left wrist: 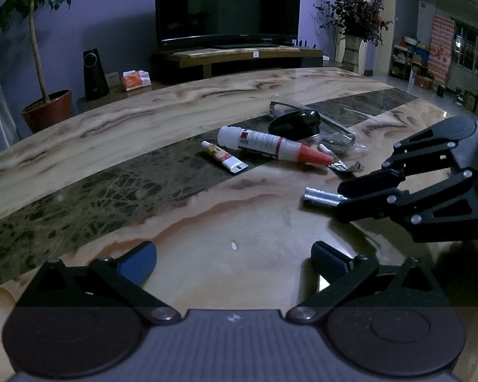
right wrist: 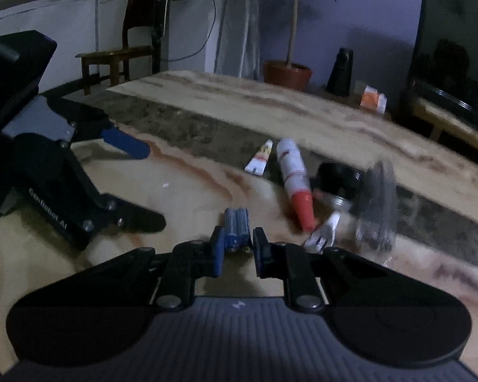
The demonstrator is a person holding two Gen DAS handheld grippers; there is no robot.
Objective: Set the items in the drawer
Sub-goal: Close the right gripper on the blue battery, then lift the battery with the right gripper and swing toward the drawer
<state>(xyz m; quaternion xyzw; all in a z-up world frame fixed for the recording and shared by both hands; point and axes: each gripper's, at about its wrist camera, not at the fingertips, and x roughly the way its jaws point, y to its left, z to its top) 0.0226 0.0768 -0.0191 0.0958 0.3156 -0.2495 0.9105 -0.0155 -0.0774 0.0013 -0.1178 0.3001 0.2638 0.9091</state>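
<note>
Gripping paired batteries [right wrist: 237, 227], right claw [right wrist: 238, 248].

We see marble table [left wrist: 181, 102], cream with rust veins, dark green-black band across. On band: white bottle [left wrist: 264, 143], orange-red cone tip. Left of bottle: small white-yellow tube [left wrist: 223, 156], blue end. Behind bottle: glossy black lid [left wrist: 294, 122]. Near bottle tip: blue ribbed batteries [right wrist: 236, 225].

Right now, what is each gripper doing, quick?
Left gripper: open, holding nothing.
Right gripper: closed on the pack of blue cylindrical batteries.
</note>
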